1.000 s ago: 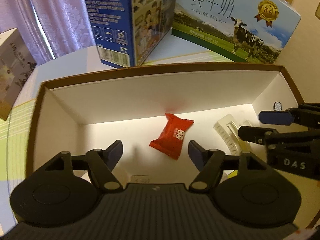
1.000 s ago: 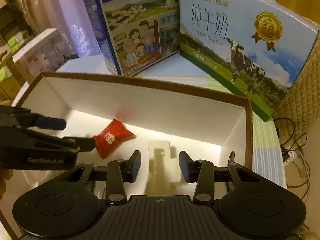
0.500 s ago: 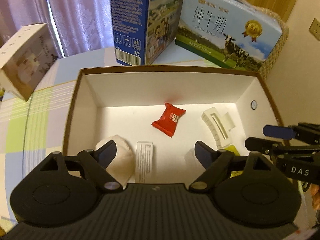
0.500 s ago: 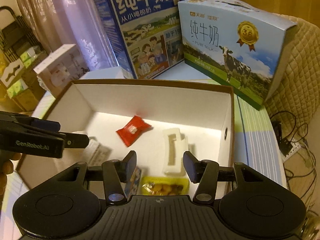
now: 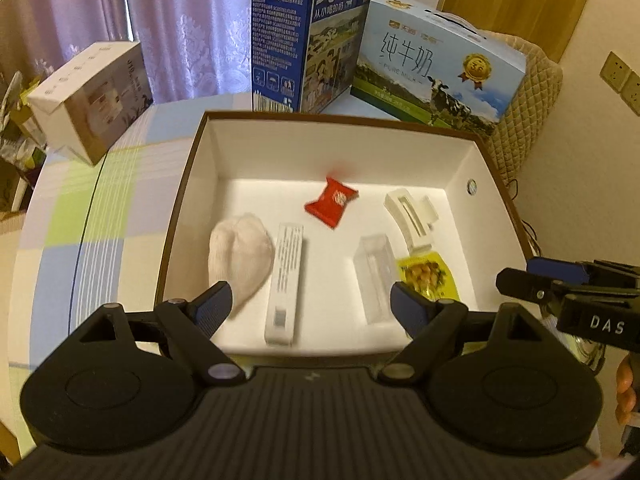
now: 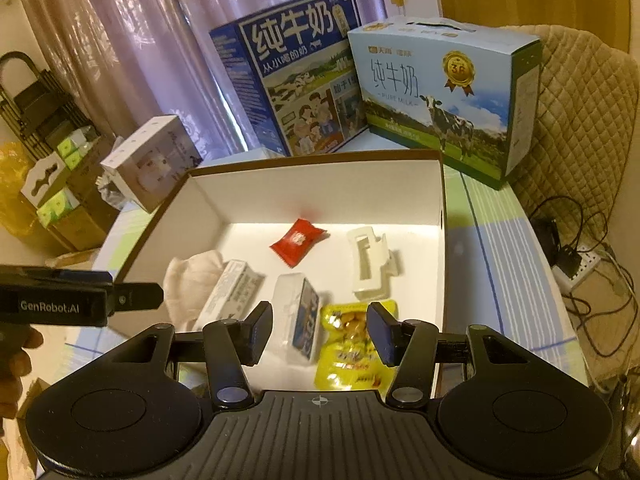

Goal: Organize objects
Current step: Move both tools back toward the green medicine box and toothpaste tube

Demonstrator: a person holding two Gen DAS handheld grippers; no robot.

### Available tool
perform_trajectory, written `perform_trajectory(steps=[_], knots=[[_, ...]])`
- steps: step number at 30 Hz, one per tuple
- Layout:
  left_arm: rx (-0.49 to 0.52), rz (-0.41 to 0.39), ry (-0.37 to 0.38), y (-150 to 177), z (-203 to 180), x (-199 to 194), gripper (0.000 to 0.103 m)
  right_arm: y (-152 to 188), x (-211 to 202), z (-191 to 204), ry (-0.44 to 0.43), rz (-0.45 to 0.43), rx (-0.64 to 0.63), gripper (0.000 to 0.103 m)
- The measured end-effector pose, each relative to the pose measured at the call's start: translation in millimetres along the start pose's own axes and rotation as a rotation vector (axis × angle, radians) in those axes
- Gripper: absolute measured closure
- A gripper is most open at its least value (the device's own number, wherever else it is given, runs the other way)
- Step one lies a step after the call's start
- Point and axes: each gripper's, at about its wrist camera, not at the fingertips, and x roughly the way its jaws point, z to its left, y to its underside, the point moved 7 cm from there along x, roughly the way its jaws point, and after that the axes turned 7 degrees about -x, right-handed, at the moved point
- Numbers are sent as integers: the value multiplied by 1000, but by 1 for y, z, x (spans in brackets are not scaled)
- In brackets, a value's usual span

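While our left gripper [image 5: 310,306] and right gripper [image 6: 319,326] hover spread and empty, the box [image 5: 188,200] holds the candy [image 5: 331,201]; our fingers hide the pouch [image 6: 352,344] partly.

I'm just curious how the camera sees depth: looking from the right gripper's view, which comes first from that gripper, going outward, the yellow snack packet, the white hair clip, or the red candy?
From the right gripper:
1. Yellow snack packet, right between its fingers' line, box front.
2. White hair clip, beyond, toward the right wall.
3. Red candy, farthest, mid-box near the back wall.

Motion-blurred red candy wrapper [image 5: 330,201]
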Motion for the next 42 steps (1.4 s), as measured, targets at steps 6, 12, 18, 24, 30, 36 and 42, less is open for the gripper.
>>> perform_trajectory(steps=[6, 12, 18, 24, 30, 36, 42], knots=[[-16, 13, -17, 28, 9, -21, 19, 19, -23, 15, -13, -1, -5, 53], [-34, 18, -27, 53, 16, -37, 19, 38, -41, 28, -21, -1, -10, 53], [-62, 41, -47, 79, 26, -47, 19, 58, -53, 36, -22, 14, -10, 53], [-71, 60, -56, 100, 30, -56, 19, 77, -62, 43, -25, 32, -8, 53], [-83, 82, -50, 117, 33, -61, 19, 93, -68, 48, -27, 49, -12, 53], [-86, 113, -41, 134, 33, -60, 19, 112, -68, 47, -21, 82, -2, 53], [-88, 131, -29, 145, 31, -58, 19, 128, -66, 43, -16, 114, 10, 53]])
